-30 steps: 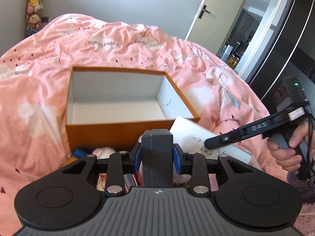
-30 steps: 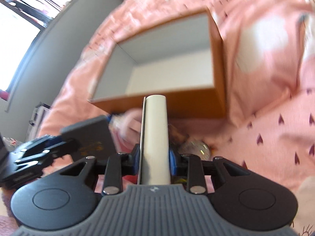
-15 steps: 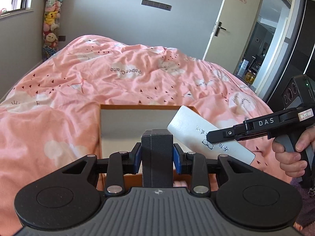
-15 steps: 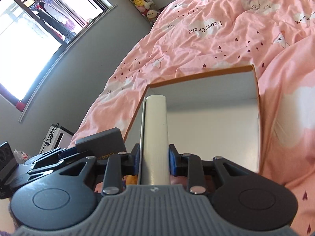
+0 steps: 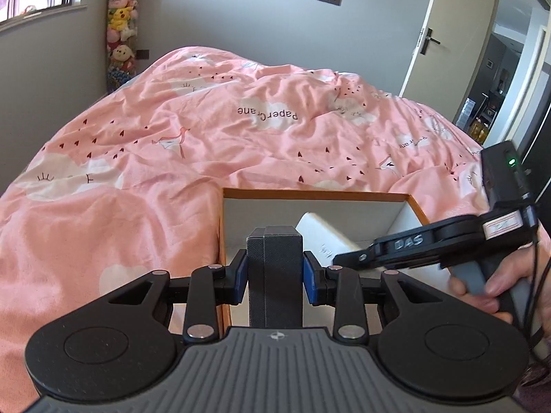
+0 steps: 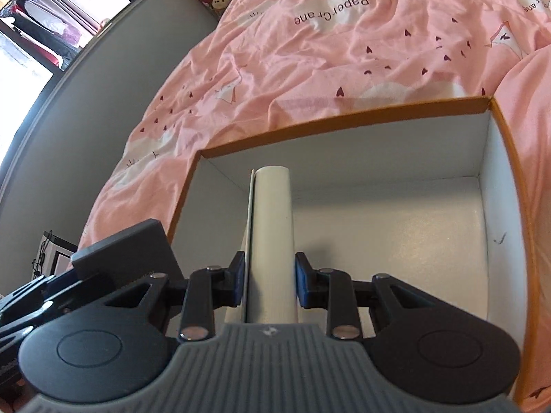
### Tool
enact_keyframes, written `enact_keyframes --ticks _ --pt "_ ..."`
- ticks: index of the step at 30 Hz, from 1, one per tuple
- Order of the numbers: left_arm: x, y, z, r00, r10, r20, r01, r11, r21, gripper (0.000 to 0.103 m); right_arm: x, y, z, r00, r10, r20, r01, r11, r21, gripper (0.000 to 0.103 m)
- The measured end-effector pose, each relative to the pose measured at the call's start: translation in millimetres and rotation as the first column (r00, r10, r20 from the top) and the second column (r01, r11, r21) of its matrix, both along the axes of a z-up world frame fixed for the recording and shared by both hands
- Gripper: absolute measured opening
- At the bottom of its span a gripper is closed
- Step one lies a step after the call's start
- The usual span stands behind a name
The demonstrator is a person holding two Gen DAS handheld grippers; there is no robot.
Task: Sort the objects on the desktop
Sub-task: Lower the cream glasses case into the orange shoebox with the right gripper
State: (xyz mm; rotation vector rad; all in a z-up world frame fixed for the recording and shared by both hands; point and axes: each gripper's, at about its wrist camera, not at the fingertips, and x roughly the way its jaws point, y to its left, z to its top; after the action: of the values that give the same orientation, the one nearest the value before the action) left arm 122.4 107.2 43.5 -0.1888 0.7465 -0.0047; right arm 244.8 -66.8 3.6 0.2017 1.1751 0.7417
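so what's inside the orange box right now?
The orange box shows only bare white walls and floor. The white case in the right tool covers part of the floor; the near corner is hidden.

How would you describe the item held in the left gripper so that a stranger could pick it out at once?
Start at the pink bedspread, then find the orange box with white inside walls resting on it. At that box's near left corner, the left gripper clamps a dark grey case. The only other held item is a white case.
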Motion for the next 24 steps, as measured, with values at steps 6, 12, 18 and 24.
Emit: enact_keyframes --ticks 6,12,18,24 --pt "3 8 0 1.000 0.028 0.012 -0.028 1.000 0.001 0.037 3 28 -33 0.993 0.021 -0.117 -0.020 1.000 0.013 0.031" --pt "11 13 0 1.000 0.024 0.004 -0.024 1.000 -0.001 0.037 6 45 -53 0.977 0.064 -0.205 -0.061 0.998 0.022 0.031" --pt "16 13 -2 1.000 0.007 0.001 -0.007 1.000 -0.004 0.037 6 49 -63 0.965 0.099 -0.241 -0.117 0.991 -0.061 0.033" --pt "20 12 -3 1.000 -0.007 0.000 0.007 1.000 -0.001 0.037 7 48 -59 0.973 0.108 -0.202 -0.145 0.973 -0.181 0.043"
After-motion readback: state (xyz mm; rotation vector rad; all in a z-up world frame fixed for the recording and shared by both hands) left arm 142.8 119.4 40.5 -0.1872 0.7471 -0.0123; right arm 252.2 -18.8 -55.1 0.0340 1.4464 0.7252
